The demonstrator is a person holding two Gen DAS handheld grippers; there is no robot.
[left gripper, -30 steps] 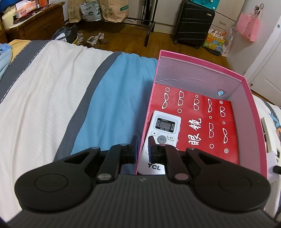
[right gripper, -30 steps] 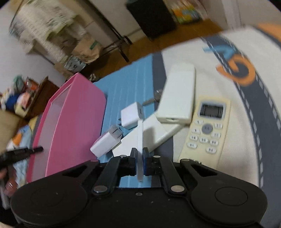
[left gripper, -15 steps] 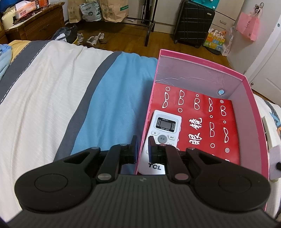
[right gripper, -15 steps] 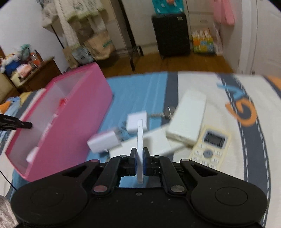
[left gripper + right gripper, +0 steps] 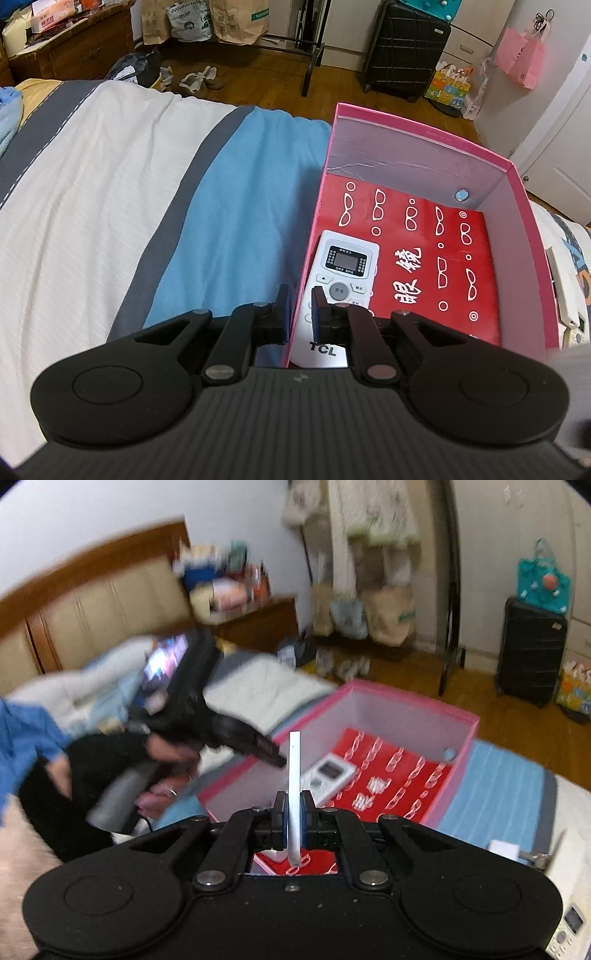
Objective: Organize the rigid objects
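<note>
Straddling the near left wall of the pink box [image 5: 424, 129], the left tongs [image 5: 298, 308] are seen with jaws apart, one finger outside and one inside; whether the wall is actually touched cannot be told. A white TCL remote [image 5: 341, 273] is laid on the box's red floor, just beside the inner finger. The right tongs [image 5: 293, 814] are clamped on a thin white slab [image 5: 294, 771], held upright on edge over the box's near end. The box is rested on the striped bed [image 5: 110, 177].
</note>
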